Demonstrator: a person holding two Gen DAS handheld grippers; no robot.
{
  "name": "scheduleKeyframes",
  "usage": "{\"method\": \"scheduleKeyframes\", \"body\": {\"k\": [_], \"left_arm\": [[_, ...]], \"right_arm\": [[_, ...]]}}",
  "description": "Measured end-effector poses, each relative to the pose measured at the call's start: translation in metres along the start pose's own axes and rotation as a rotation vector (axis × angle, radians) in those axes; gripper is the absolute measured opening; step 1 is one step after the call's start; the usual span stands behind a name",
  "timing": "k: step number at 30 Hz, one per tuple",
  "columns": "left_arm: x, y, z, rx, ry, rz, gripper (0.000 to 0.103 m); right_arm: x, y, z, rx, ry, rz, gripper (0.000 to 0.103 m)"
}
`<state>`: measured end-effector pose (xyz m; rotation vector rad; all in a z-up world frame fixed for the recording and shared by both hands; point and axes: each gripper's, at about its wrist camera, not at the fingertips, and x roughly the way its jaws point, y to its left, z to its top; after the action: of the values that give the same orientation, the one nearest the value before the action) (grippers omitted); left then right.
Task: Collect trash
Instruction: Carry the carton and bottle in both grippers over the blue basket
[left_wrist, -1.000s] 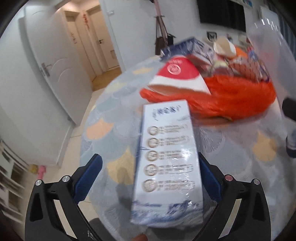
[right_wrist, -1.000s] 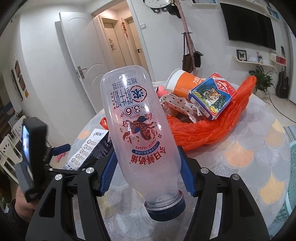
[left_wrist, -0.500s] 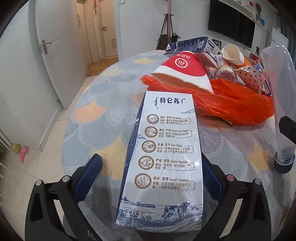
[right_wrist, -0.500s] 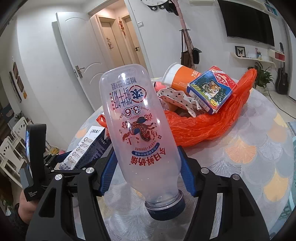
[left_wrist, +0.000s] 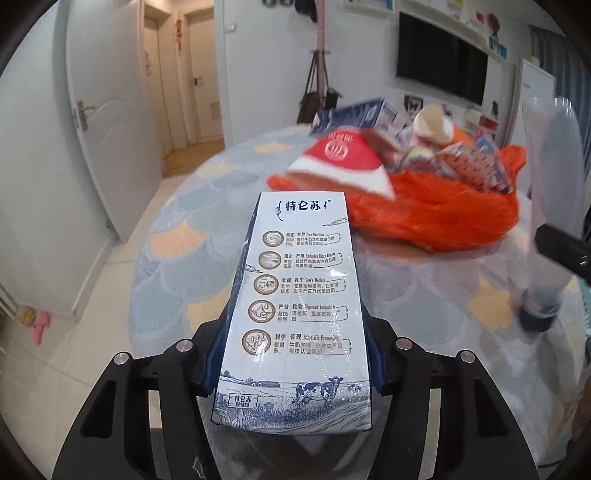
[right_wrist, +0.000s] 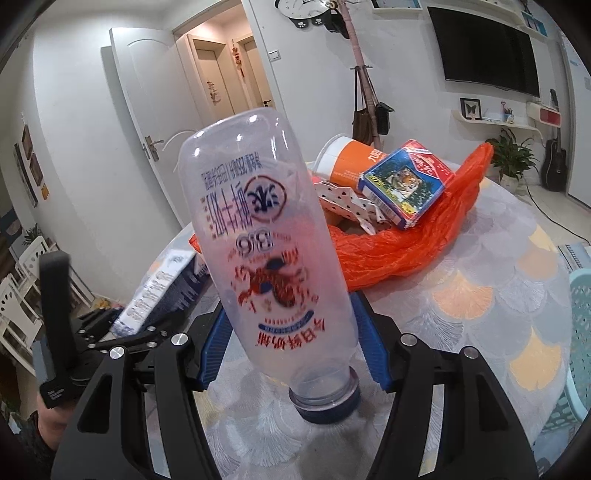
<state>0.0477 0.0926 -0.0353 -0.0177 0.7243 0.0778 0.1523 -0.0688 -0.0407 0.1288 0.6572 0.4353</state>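
Note:
My left gripper (left_wrist: 293, 360) is shut on a white and blue milk carton (left_wrist: 299, 306), held above the near edge of the round table. My right gripper (right_wrist: 290, 349) is shut on a clear plastic milk bottle (right_wrist: 266, 236), held upside down with its blue cap (right_wrist: 325, 404) toward me. An orange plastic bag (left_wrist: 432, 210) lies open on the table ahead, heaped with trash: a red and white paper cup (left_wrist: 343, 162), cartons and wrappers. In the right wrist view the bag (right_wrist: 402, 243) holds an orange cup (right_wrist: 347, 162) and a tiger-print box (right_wrist: 406, 186). The carton (right_wrist: 159, 284) shows at the left there.
The table (left_wrist: 195, 251) has a scale-patterned cloth. A white door (left_wrist: 107, 122) and a hallway lie to the left, tiled floor below. A teal basket (right_wrist: 576, 354) stands off the table's right edge. A coat stand (right_wrist: 364, 96) and a wall television (right_wrist: 487, 55) are behind.
My left gripper has closed on the milk carton and lifted it, tilting the view up. The bottle in my right gripper has leaned a little further and sits closer to the bag.

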Motion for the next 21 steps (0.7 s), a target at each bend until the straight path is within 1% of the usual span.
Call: {"method": "scheduleKeyframes", "body": {"k": [2,4,12,15,17,21], "left_arm": [[-0.013,-0.003,0.001,0.012,-0.044,0.0,0.056],[-0.021,-0.004,0.003,0.019,-0.068,-0.006,0.056],[-0.05,-0.017,0.011,0.039,-0.16,-0.042,0.056],[-0.062,-0.025,0.014,0.05,-0.203,-0.066,0.056],[-0.067,-0.03,0.017,0.059,-0.225,-0.085,0.056],[-0.075,-0.049,0.02,0.095,-0.248,-0.142,0.056]], "right_arm": [[-0.004,-0.001,0.0,0.0,-0.013,-0.008,0.059],[-0.011,-0.003,0.0,0.001,-0.036,-0.016,0.056],[-0.023,-0.015,-0.003,0.035,-0.053,-0.03,0.056],[-0.032,-0.02,-0.003,0.05,-0.072,-0.037,0.056],[-0.043,-0.023,-0.003,0.054,-0.099,-0.045,0.056],[-0.062,-0.028,0.001,0.054,-0.161,-0.084,0.056]]}}
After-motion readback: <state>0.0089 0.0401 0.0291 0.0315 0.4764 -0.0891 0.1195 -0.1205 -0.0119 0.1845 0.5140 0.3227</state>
